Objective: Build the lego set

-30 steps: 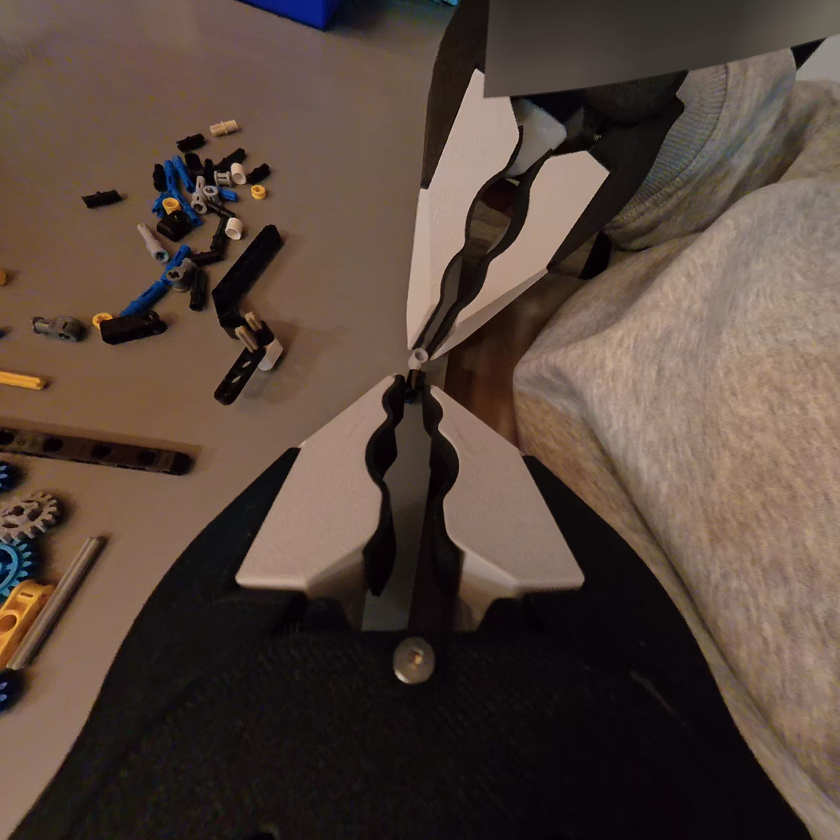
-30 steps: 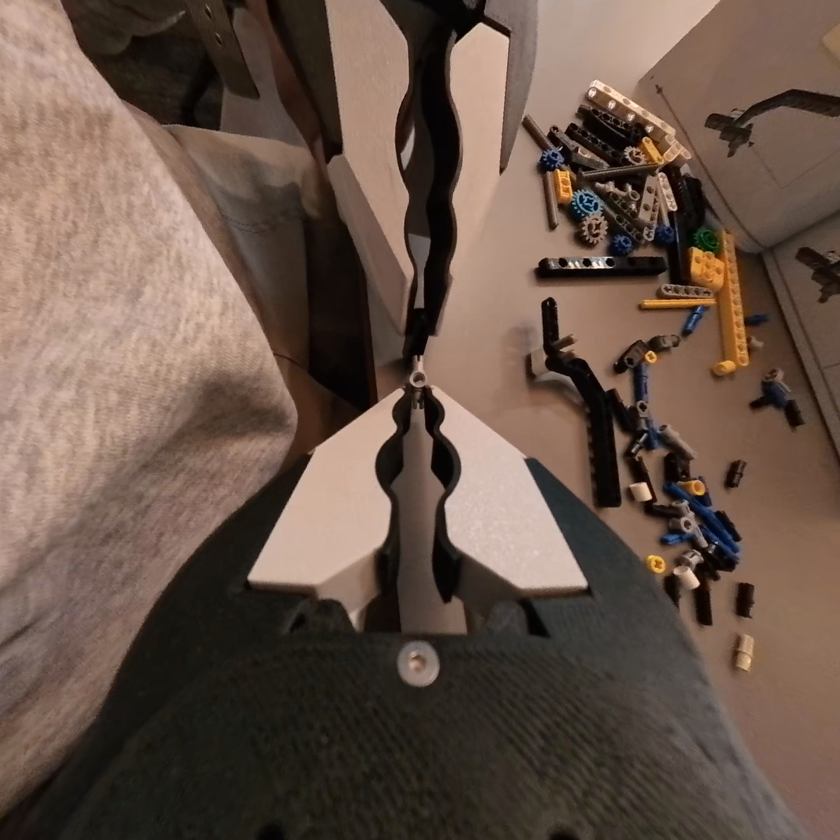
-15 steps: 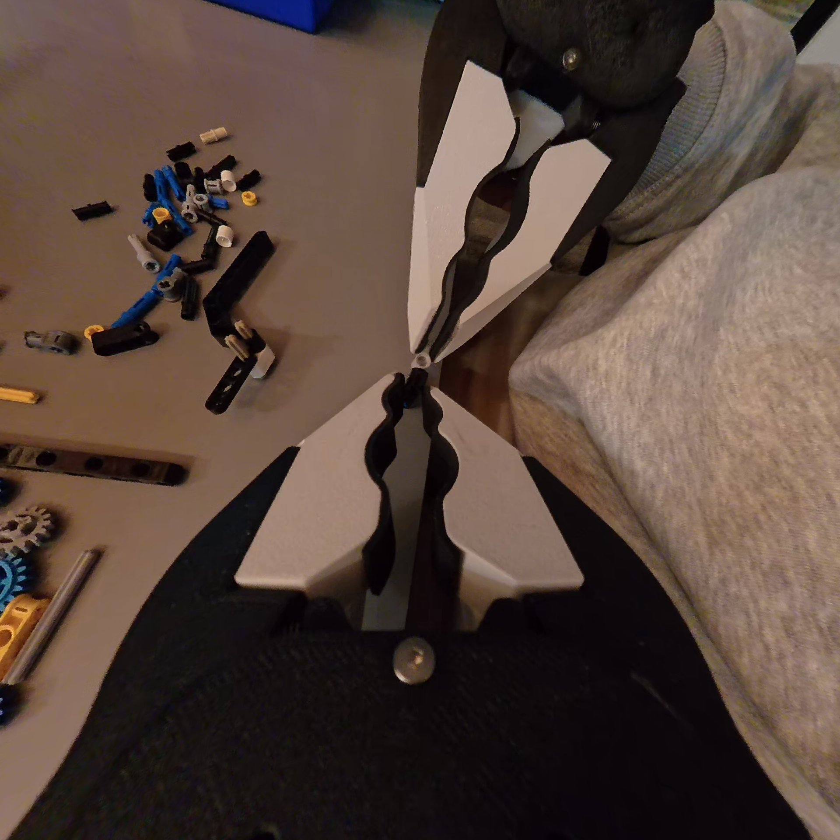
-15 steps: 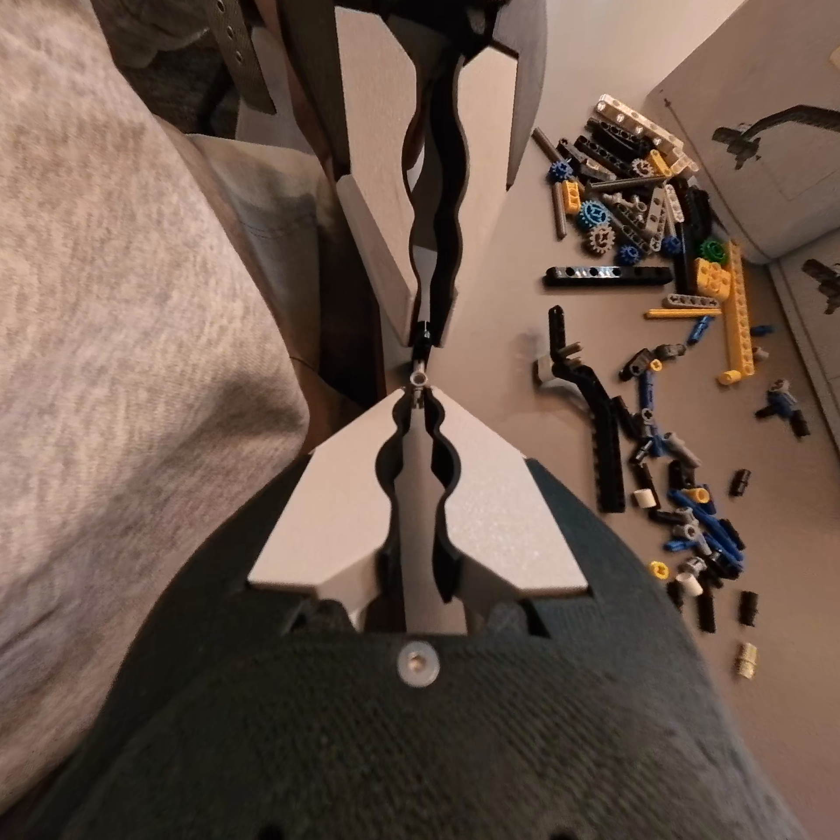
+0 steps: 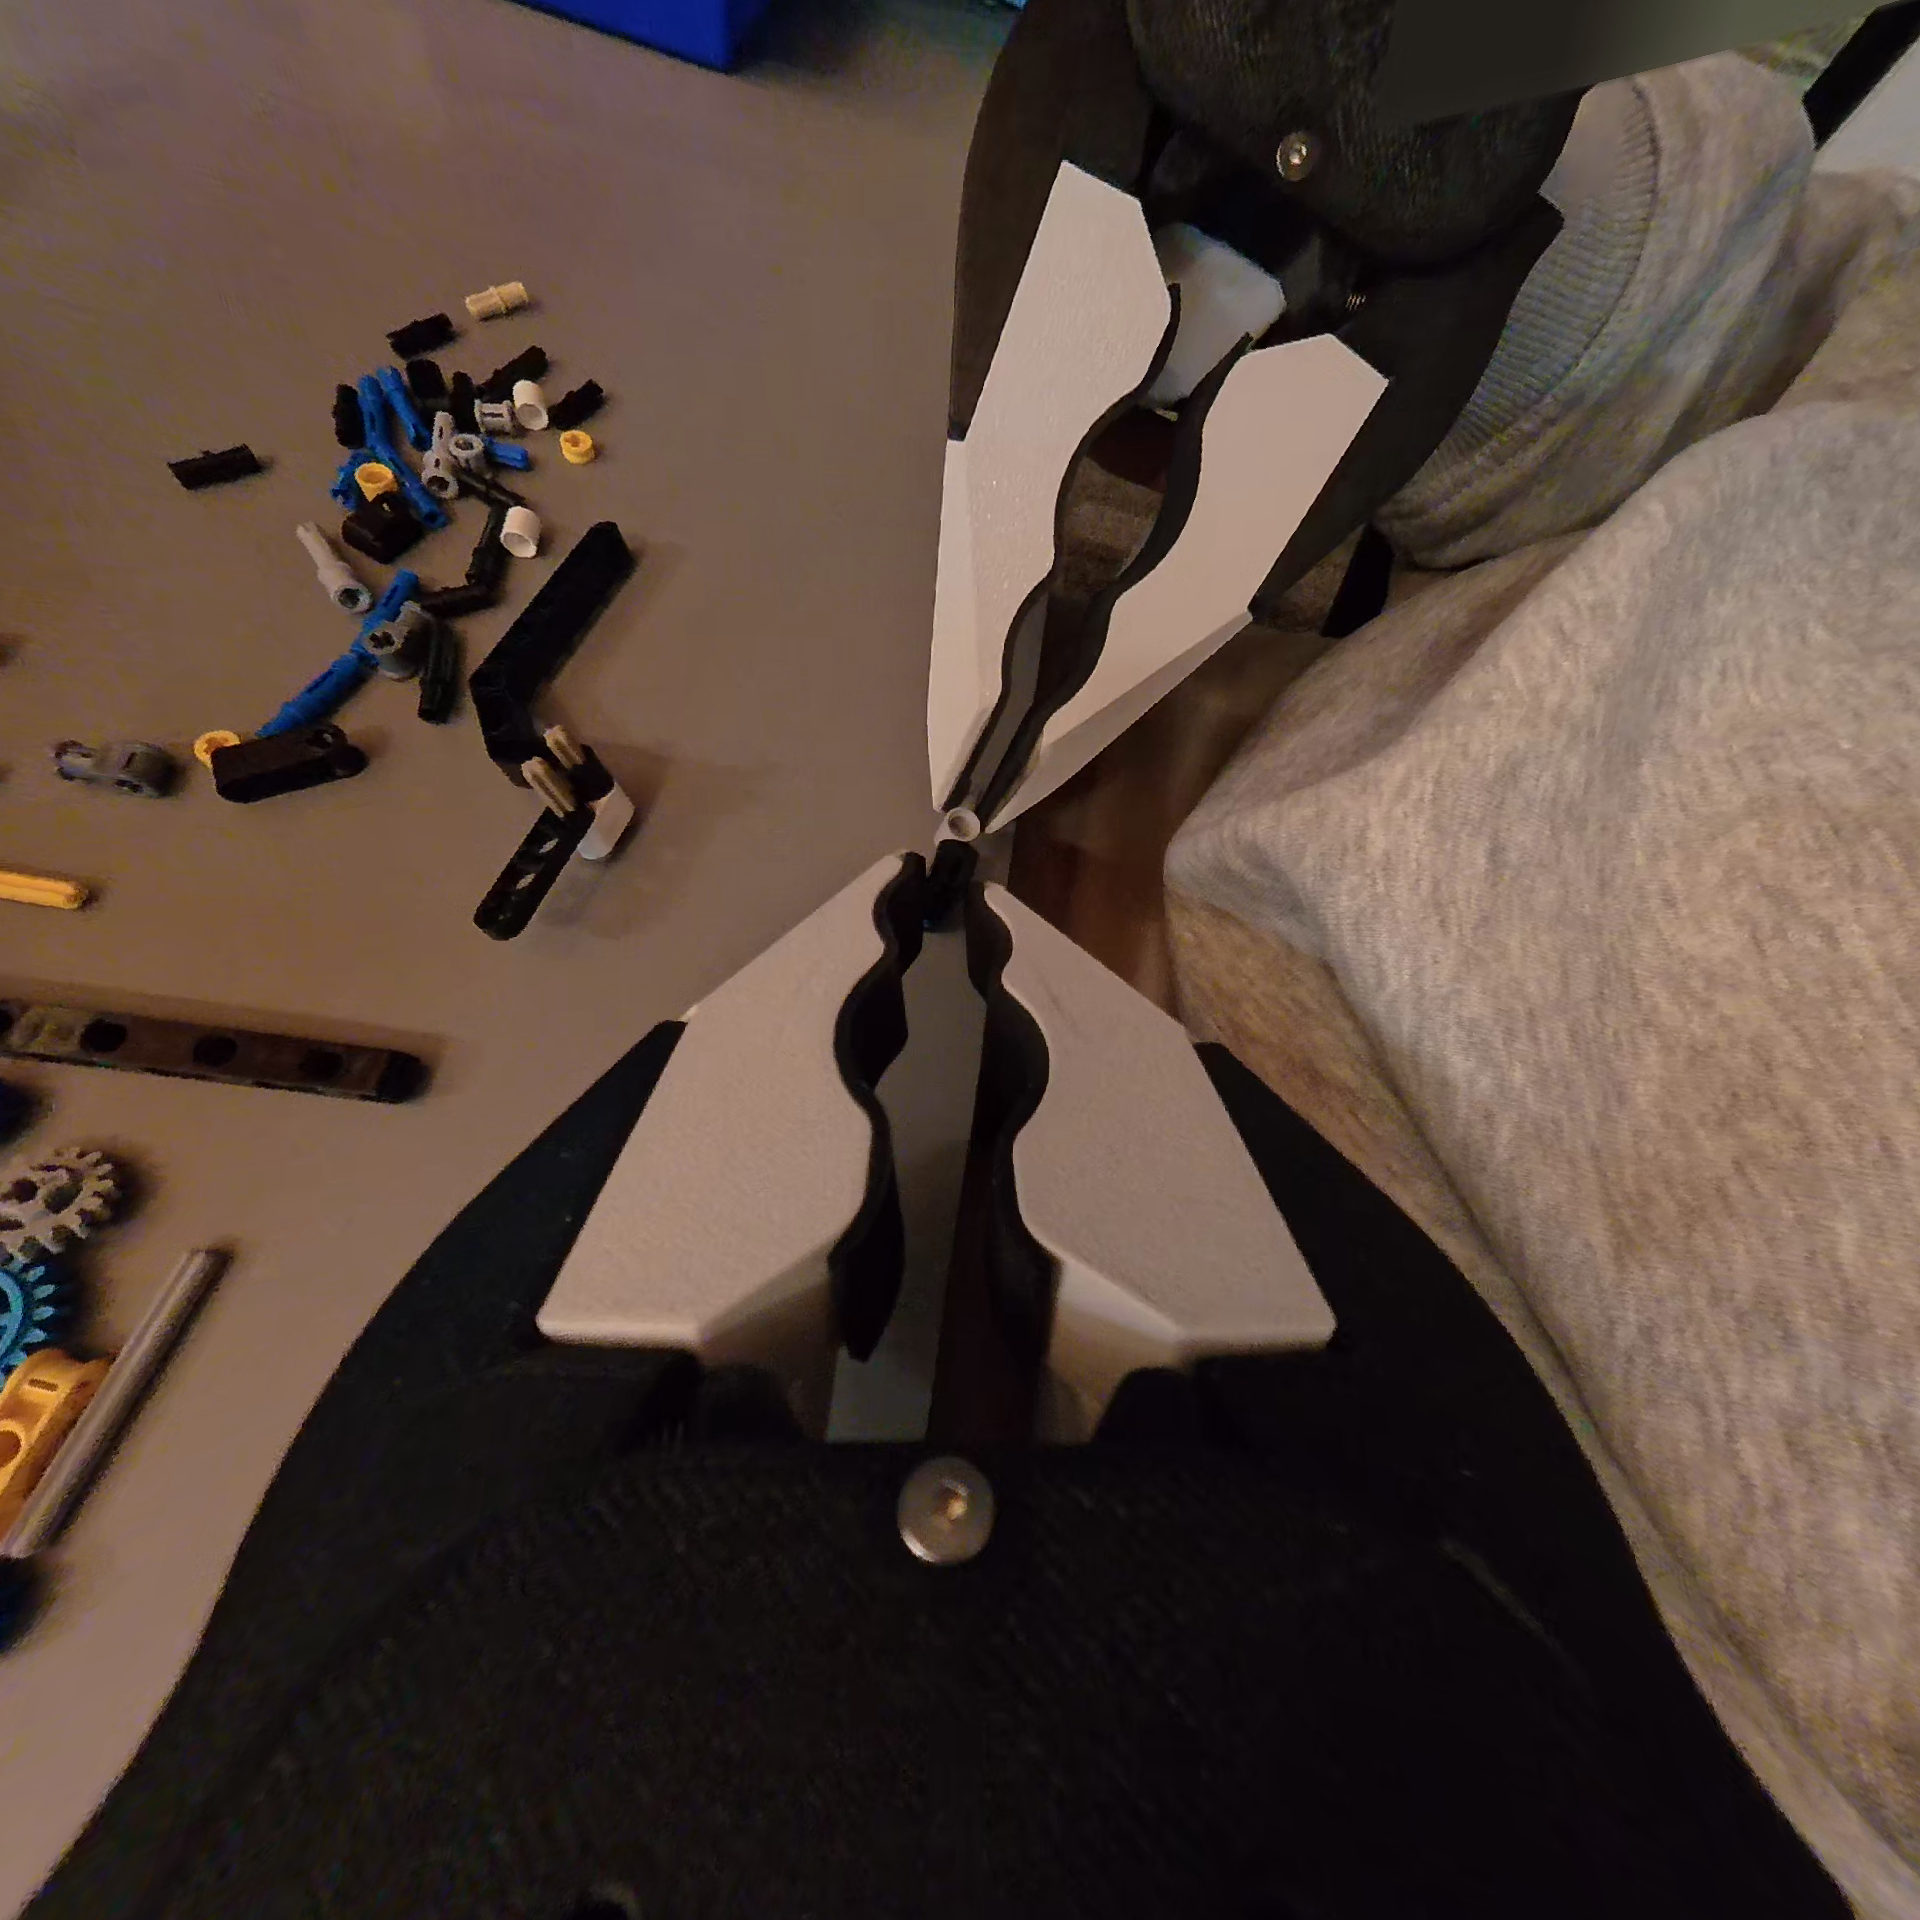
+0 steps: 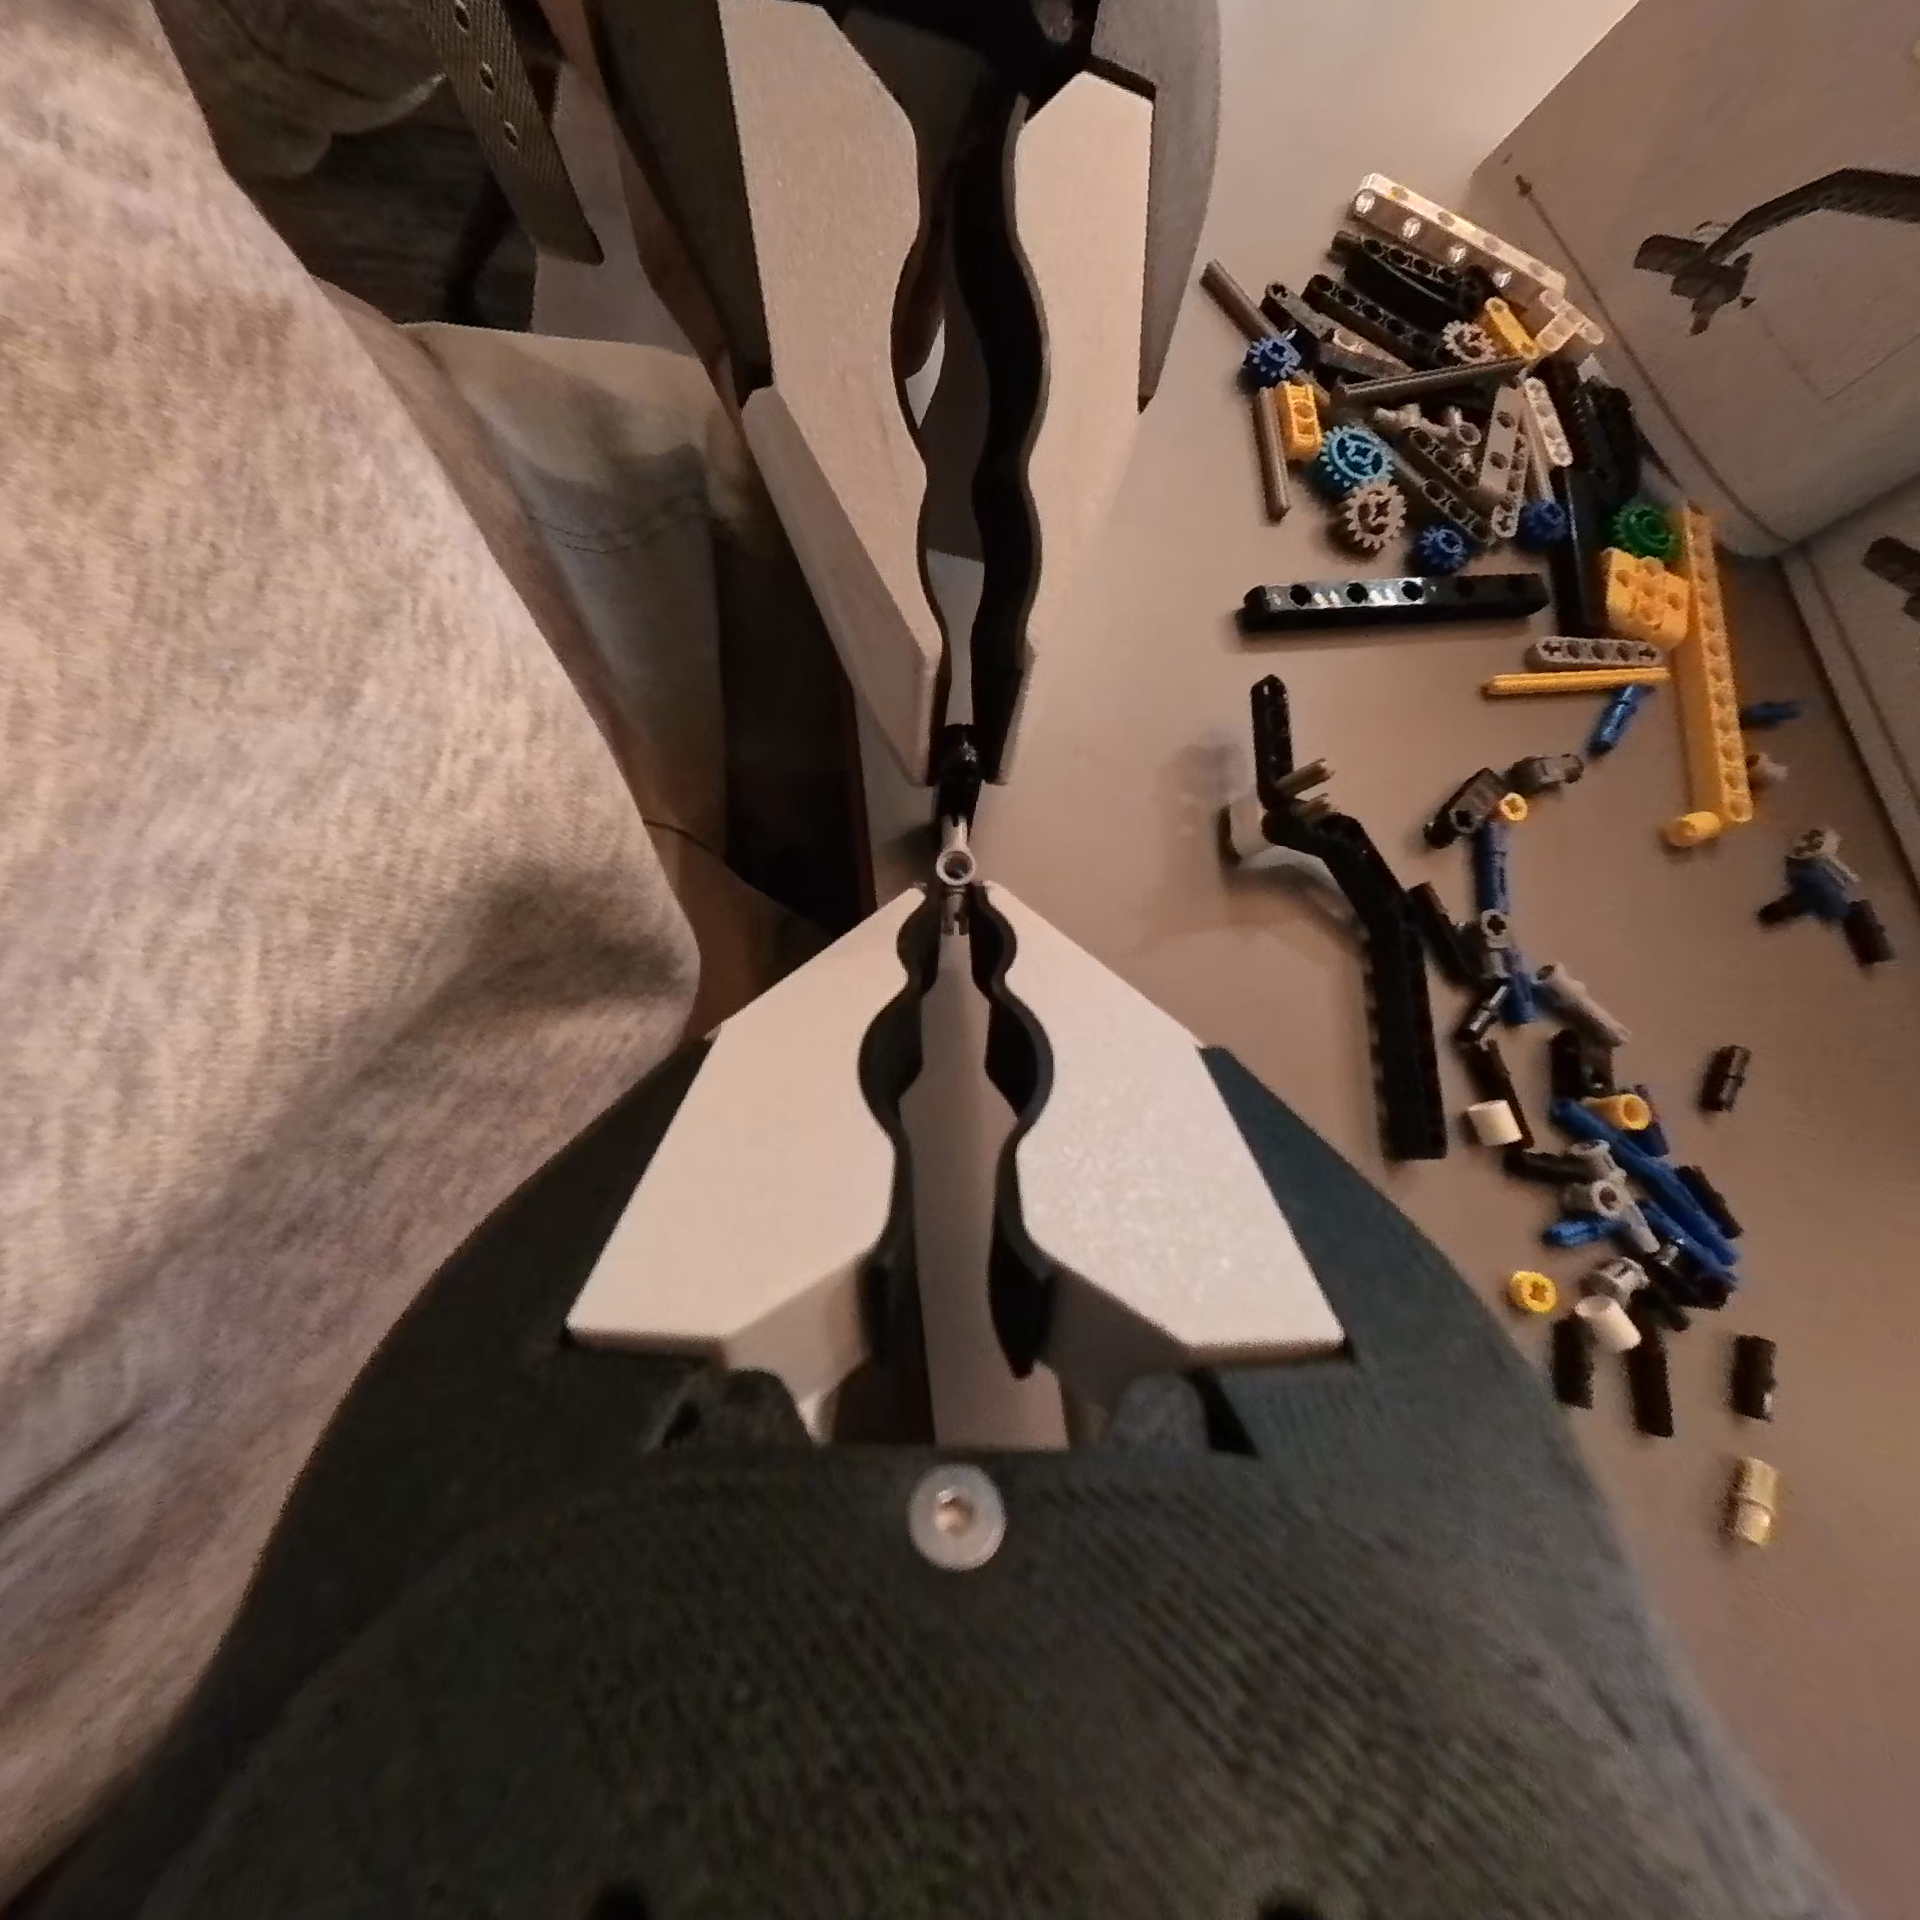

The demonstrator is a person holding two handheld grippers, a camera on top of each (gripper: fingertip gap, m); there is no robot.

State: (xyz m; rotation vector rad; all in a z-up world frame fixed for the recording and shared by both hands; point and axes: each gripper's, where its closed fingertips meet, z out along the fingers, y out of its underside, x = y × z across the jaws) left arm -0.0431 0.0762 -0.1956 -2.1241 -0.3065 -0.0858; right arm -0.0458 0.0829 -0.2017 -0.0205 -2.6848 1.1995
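Observation:
In the left wrist view my left gripper is shut on a small black pin. My right gripper comes in from above, shut on a small grey connector. The two pieces meet tip to tip, above the table's near edge. In the right wrist view my right gripper holds the grey connector, and the left gripper above it holds the black pin. I cannot tell how far the pin sits in the connector.
Loose parts lie on the grey table: a black bent beam, a long black beam, gears, a grey axle. A parts pile and a booklet lie farther off. A grey sleeve is close alongside. Less than 4 cm separates the two grippers' tips. Left tips and right tips are each some 15 cm from the grey axle. It turns up in the right wrist view as well.
Both grippers stay shut and tip to tip. The pair has drifted slightly over the table; the grips look unchanged.

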